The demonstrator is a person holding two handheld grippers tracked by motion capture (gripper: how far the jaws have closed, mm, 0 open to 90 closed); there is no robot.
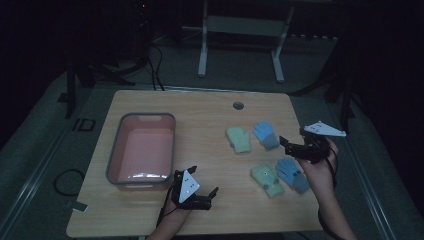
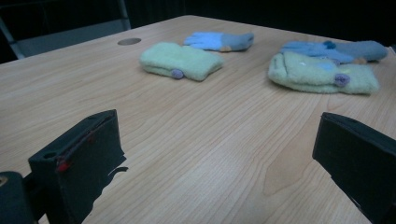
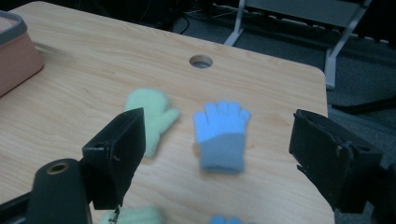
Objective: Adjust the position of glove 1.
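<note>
- left gripper (image 1: 206,194): low over the near edge of the table (image 1: 210,115), fingers apart, nothing between them.
- right gripper (image 1: 294,145): raised over the table's right side, fingers wide apart and empty, apparently aimed at the far blue glove (image 3: 220,135).
- near pair: green mitten (image 1: 267,179) just beside blue glove (image 1: 292,174).
- far pair: green mitten (image 1: 238,138) left of the far blue glove.
- pink tub (image 1: 116,159): left side, well apart from the gloves.

Bare bench (image 1: 205,115) runs down the middle, between the pink tub (image 1: 142,149) near the left edge and four gloves (image 1: 265,155) clustered toward the right edge. Narrow gaps part the gloves; the front edge lies open.
</note>
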